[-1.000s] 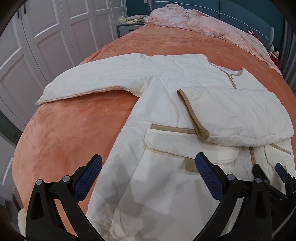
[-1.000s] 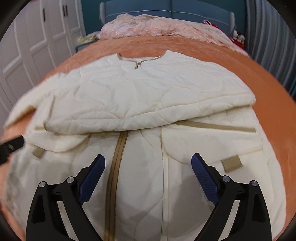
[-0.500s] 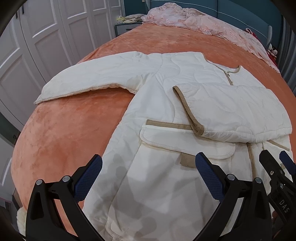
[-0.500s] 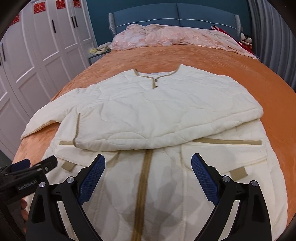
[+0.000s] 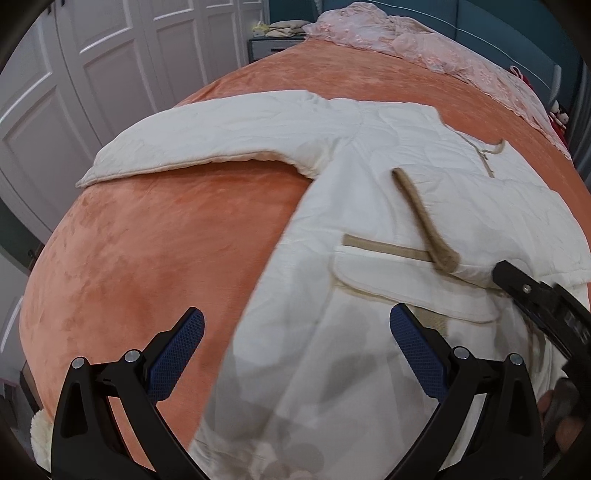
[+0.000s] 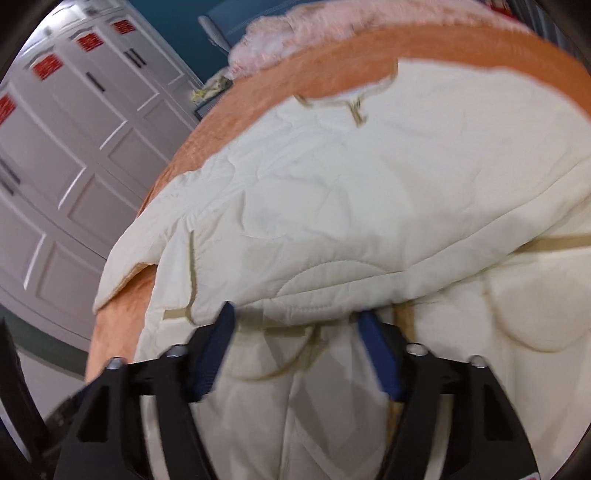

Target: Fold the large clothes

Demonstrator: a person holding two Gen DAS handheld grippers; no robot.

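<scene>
A cream quilted coat (image 5: pixel 369 229) with tan trim lies flat on an orange bedspread (image 5: pixel 166 251). Its left sleeve (image 5: pixel 221 144) stretches out to the left; the right sleeve (image 5: pixel 517 225) is folded across the chest. My left gripper (image 5: pixel 295 354) is open and empty, above the coat's lower left edge. My right gripper (image 6: pixel 299 354) is open and empty, tilted, close over the coat (image 6: pixel 369 192) at the lower edge of the folded sleeve. Its black fingers also show in the left wrist view (image 5: pixel 535 295).
White wardrobe doors (image 5: pixel 74 92) stand along the bed's left side. A pink blanket (image 5: pixel 424 48) is bunched at the head of the bed by a blue headboard (image 6: pixel 221 29). A nightstand (image 5: pixel 269 44) sits in the far corner.
The right gripper has dropped, tilted and moved left toward the folded sleeve's edge, with its jaws narrower than before. The left gripper has shifted slightly left and closer to the bed.
</scene>
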